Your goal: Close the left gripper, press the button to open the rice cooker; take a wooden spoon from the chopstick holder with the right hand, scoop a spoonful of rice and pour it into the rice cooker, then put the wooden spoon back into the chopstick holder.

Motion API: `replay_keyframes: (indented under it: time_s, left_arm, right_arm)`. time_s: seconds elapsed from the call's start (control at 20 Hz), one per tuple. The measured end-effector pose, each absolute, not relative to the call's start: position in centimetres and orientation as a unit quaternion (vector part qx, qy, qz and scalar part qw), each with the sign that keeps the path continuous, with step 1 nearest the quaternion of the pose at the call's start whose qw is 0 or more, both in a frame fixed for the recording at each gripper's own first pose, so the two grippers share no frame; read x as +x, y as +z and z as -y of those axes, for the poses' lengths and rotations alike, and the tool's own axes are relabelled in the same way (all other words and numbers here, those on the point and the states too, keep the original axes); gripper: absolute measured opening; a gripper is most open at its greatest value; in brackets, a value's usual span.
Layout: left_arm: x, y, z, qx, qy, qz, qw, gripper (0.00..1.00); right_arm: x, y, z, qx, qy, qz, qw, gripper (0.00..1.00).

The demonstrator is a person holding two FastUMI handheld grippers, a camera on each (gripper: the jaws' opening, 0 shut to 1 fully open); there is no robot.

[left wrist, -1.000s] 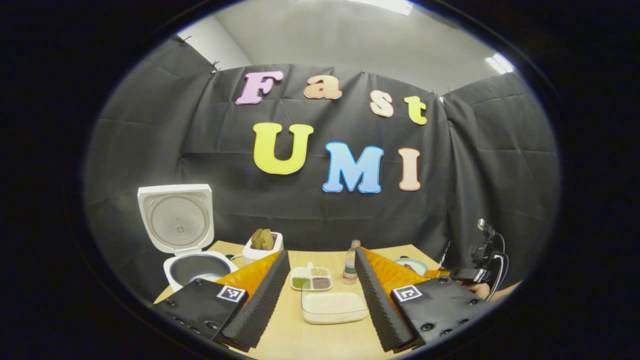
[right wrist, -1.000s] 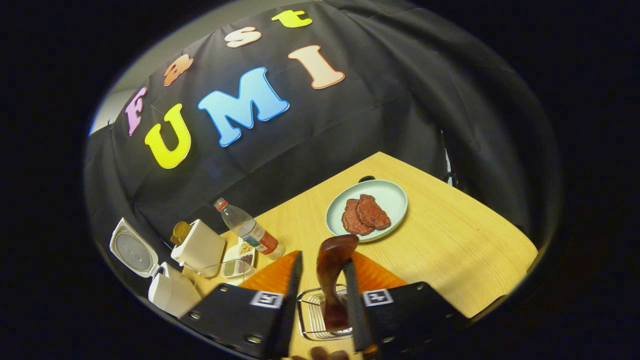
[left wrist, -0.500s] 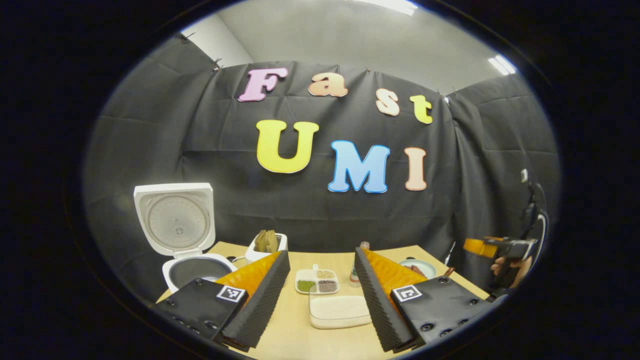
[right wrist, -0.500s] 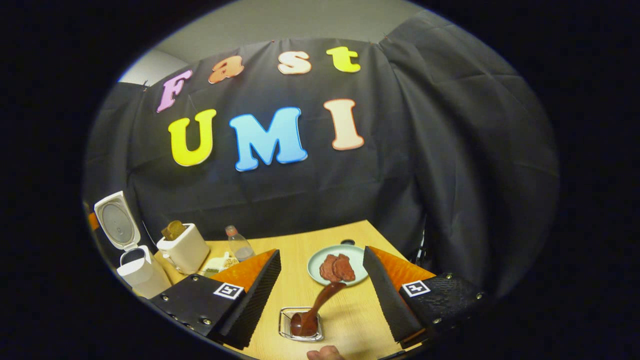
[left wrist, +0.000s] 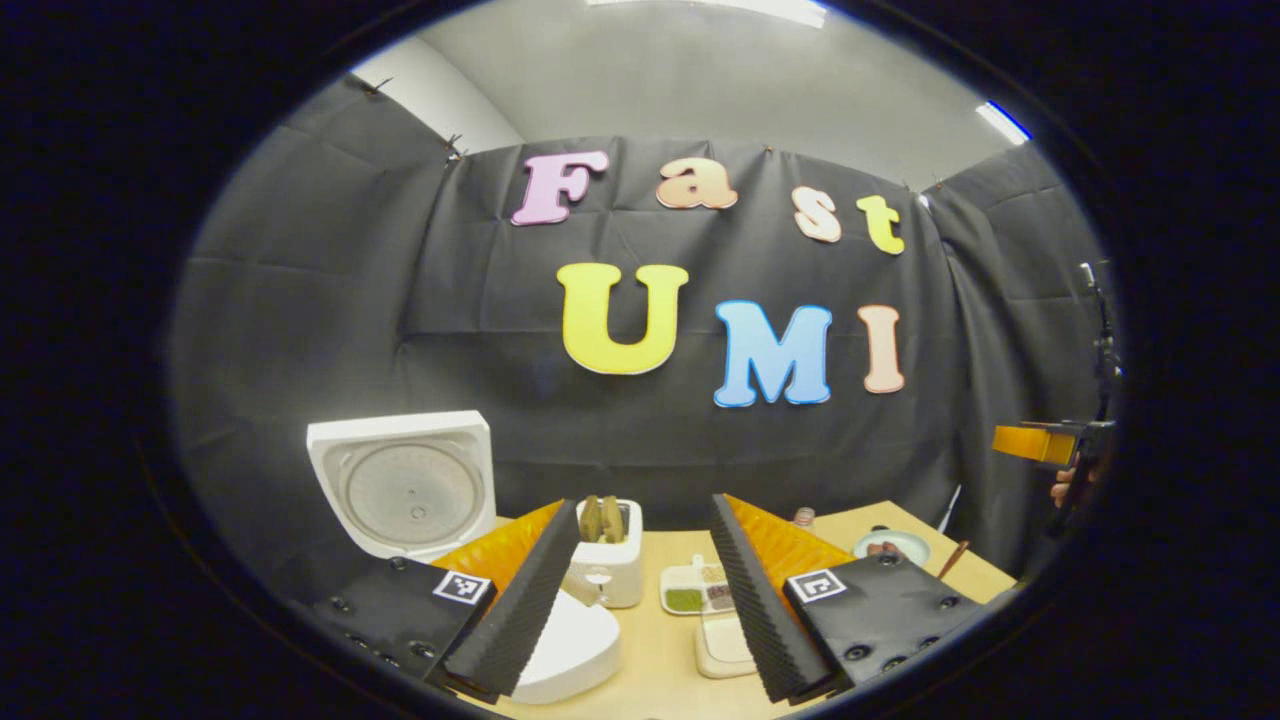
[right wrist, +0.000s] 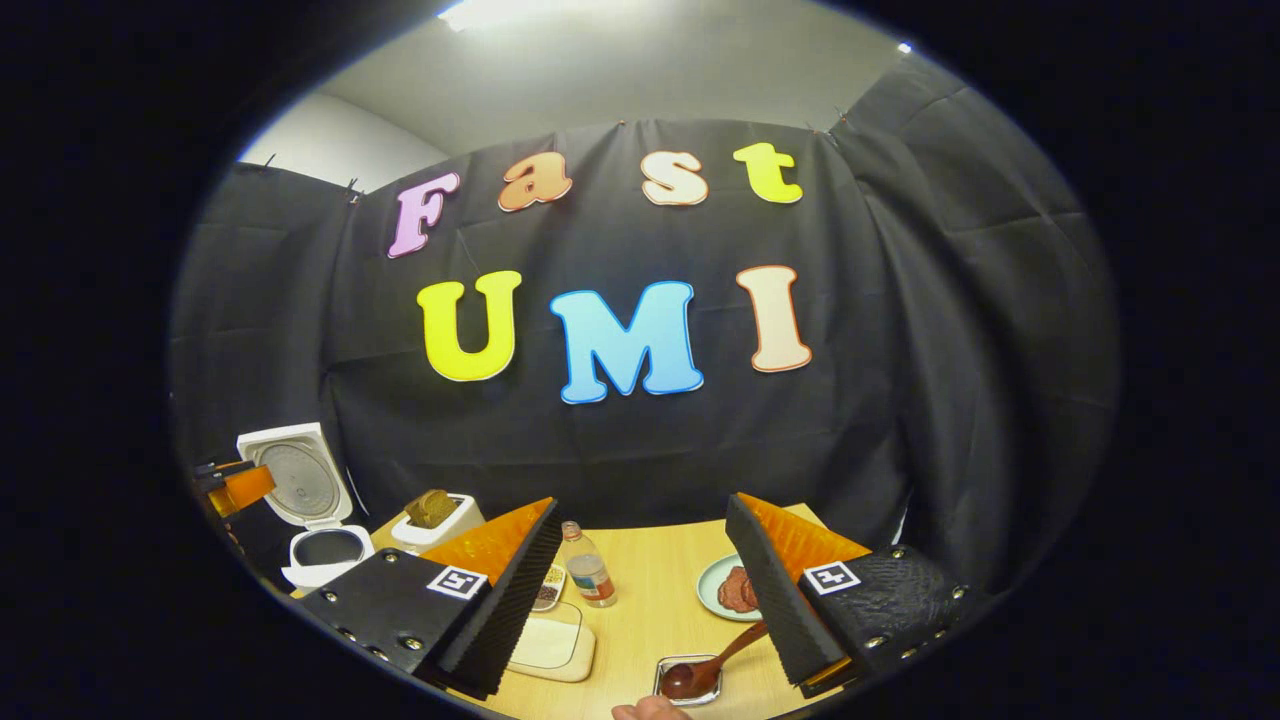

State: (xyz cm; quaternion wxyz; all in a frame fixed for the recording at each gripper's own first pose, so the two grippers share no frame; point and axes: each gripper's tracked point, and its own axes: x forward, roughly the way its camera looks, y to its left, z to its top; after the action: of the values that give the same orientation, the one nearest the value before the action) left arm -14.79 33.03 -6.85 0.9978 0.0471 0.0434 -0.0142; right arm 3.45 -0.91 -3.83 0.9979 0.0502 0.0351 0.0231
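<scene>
Jaws wide on both grippers; wooden spoon [right wrist: 705,670] resting in holder [right wrist: 690,680] on tabletop [right wrist: 650,600], rice cooker [right wrist: 310,520] lid up.

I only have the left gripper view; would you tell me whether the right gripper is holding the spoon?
Observer: No, the right gripper is open and holds nothing.
Operator: Where is the spoon, then?
Observer: The spoon sits bowl-down in the wire holder, with its handle slanting up toward the gripper's right finger.
Operator: Is the cooker's pot uncovered?
Observer: Yes. The right gripper view shows the cooker with its pot mouth open under the raised lid. I cannot tell what is inside.
</scene>
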Motion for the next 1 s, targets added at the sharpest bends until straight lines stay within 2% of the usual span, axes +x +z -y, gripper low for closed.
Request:
replay_keyframes:
  time_s: [0.3, 0.7, 1.0]
  left_arm:
    - [-12.4, -5.0, -37.4, 0.045, 0.055, -0.017, 0.997, 0.93]
    - [-11.4, -4.9, -42.2, -0.004, 0.169, -0.046, 0.985, 0.93]
    - [-10.4, -5.6, -43.3, -0.012, 0.210, -0.063, 0.976, 0.93]
  right_arm:
    - [3.6, -3.0, -1.5, 0.036, 0.037, -0.030, 0.998, 0.99]
    - [4.5, -3.4, -2.0, 0.034, 0.048, -0.039, 0.997, 0.99]
    - [5.2, -4.4, -1.1, 0.033, 0.033, -0.054, 0.997, 0.99]
